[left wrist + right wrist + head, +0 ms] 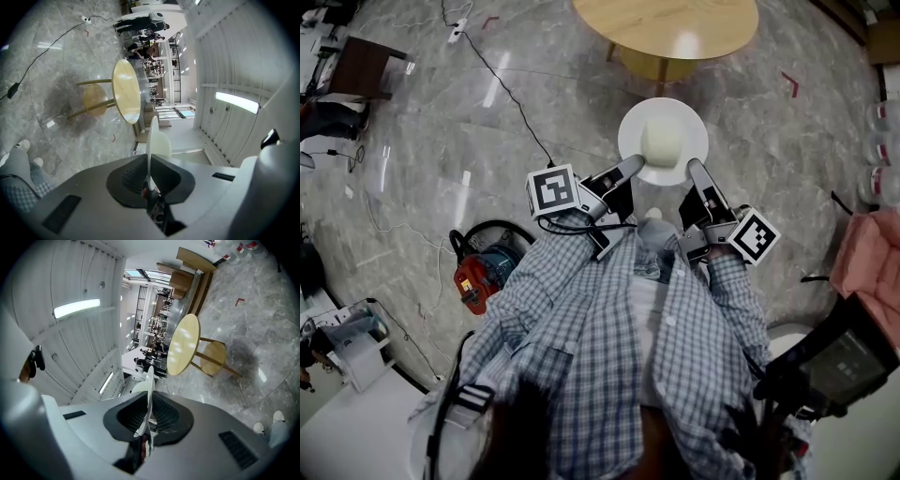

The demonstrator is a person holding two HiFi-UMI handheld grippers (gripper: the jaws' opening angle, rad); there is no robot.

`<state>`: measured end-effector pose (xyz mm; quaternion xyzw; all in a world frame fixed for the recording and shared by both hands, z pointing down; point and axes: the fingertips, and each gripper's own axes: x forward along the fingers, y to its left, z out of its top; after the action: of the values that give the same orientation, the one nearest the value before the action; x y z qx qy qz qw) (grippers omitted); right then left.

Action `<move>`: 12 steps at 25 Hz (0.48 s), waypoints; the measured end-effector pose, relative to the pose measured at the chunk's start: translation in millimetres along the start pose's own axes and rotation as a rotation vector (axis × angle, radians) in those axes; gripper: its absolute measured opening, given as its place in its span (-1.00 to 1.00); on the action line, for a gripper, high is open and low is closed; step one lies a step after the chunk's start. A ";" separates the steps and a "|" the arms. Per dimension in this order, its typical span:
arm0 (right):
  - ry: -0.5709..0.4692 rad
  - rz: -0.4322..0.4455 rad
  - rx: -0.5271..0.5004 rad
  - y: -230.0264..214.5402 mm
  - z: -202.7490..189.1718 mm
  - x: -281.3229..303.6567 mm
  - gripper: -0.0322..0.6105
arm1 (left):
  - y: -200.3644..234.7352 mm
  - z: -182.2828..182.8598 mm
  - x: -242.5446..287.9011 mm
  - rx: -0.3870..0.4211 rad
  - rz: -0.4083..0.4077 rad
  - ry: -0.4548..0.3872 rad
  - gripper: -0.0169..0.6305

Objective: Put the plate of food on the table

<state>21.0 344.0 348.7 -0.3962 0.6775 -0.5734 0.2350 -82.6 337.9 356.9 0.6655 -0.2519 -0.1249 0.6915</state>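
Plate (694,120) over the floor (487,141), short of the desk (666,28); my left gripper (633,167) and right gripper (694,169) each clamp its rim. Uneven lift may tilt it, sliding the food (664,141) off.

A red machine (473,278) and a black cable (508,91) lie on the marble floor (750,141).

The round white plate (630,131), bearing a pale mound of food (664,141), hangs level above the floor (487,141), short of the round wooden worktop (666,28).
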 end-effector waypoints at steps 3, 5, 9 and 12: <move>0.005 0.009 -0.006 1.8 0.7 1.5 -0.79 | -0.7 0.7 -0.7 0.002 0.003 -0.003 -0.89; 0.003 0.009 0.001 3.0 0.4 1.9 -0.79 | -1.3 1.1 -1.0 -0.003 0.002 -0.003 -0.89; 0.006 0.007 0.001 2.5 0.2 0.4 -0.79 | -0.1 0.4 -1.8 0.011 0.017 -0.002 -0.89; 0.012 0.000 0.004 2.4 -1.3 -1.2 -0.79 | -0.7 -2.7 -2.1 -0.011 0.007 -0.003 -0.89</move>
<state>20.1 345.8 346.5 -0.3923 0.6777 -0.5772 0.2316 -82.9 341.2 355.8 0.6607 -0.2545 -0.1250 0.6951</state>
